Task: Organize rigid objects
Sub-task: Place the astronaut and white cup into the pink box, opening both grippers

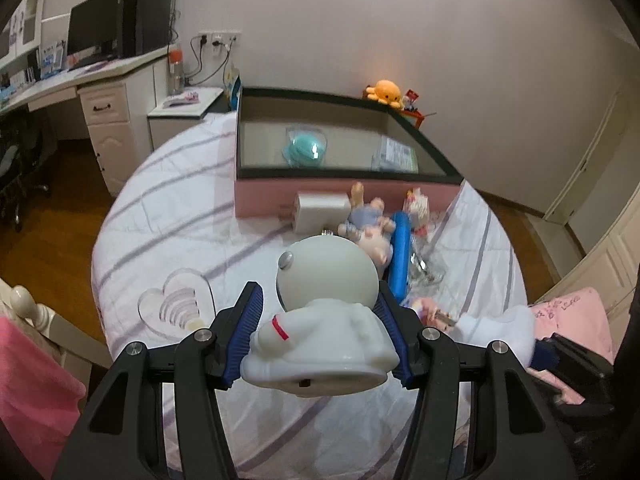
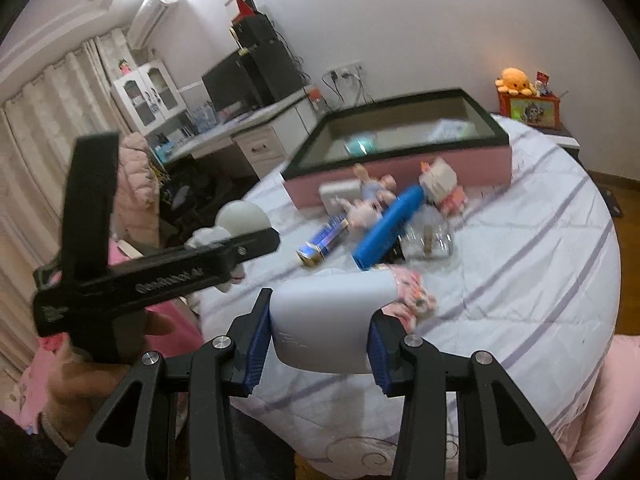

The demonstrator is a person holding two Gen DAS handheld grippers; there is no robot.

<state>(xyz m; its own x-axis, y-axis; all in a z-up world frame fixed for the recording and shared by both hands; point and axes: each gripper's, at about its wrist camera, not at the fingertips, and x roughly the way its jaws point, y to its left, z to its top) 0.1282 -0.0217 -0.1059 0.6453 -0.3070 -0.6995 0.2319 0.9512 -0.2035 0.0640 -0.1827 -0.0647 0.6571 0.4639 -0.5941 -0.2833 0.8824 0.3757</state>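
The left claw (image 1: pixel 320 332) is clamped on a glossy white astronaut figure (image 1: pixel 324 312), held up over the striped bed (image 1: pixel 180 216); its smooth round helmet and slick hard body give the ribbed blue pads little to bite, so I judge it could twist or slip out on the way to the pink box (image 1: pixel 344 196). The right claw (image 2: pixel 318 344) is closed on a smooth grey rounded-edge device (image 2: pixel 332 320), also lifted above the bed, whose matte curved sides might slide likewise.
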